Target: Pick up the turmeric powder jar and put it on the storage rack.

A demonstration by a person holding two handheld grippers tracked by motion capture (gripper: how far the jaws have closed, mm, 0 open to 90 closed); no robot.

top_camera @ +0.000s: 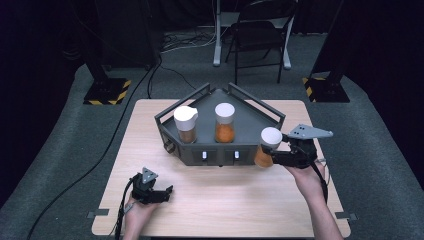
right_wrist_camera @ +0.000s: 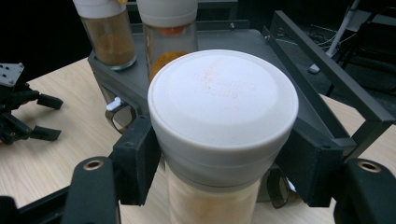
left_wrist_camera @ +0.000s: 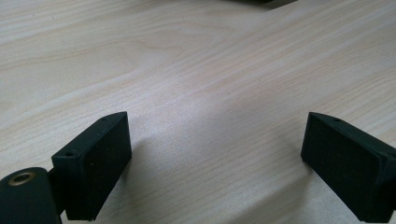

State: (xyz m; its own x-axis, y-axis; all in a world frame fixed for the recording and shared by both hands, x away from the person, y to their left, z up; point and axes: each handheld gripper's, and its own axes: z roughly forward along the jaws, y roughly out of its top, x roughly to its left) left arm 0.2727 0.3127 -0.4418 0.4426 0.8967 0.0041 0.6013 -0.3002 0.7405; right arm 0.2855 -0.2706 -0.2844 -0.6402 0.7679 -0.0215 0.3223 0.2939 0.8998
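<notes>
A clear glass spice jar with a wide white cap and orange-tan powder inside (right_wrist_camera: 223,126) is grasped by the right gripper (right_wrist_camera: 224,168). The two black jaws press on the jar from both sides, just under the cap. In the high view this jar (top_camera: 267,146) is at the front right corner of a dark grey angular metal rack (top_camera: 250,125); I cannot tell if it touches the rack or hangs free. The right gripper (top_camera: 280,152) comes to it from the right, and the person's right hand (top_camera: 306,176) is behind it.

Two more jars stand upright on the shelf of the rack. One is a glass jar with a white cap and brown powder (top_camera: 186,124), on the left side. The other is a glass jar with a white cap and bright orange powder (top_camera: 225,123), in the middle, near the first but apart from it.

The rack stands on a light wooden table (top_camera: 215,200). At the front left of the table the left gripper (top_camera: 167,192) is low over the wood, well apart from the rack. In the left gripper view its jaws are spread wide, with bare table (left_wrist_camera: 210,84) between them, so it is released and grasps nothing.

Beyond the table there is a grey carpet floor (top_camera: 380,135) and a dark folding chair (top_camera: 260,30).
</notes>
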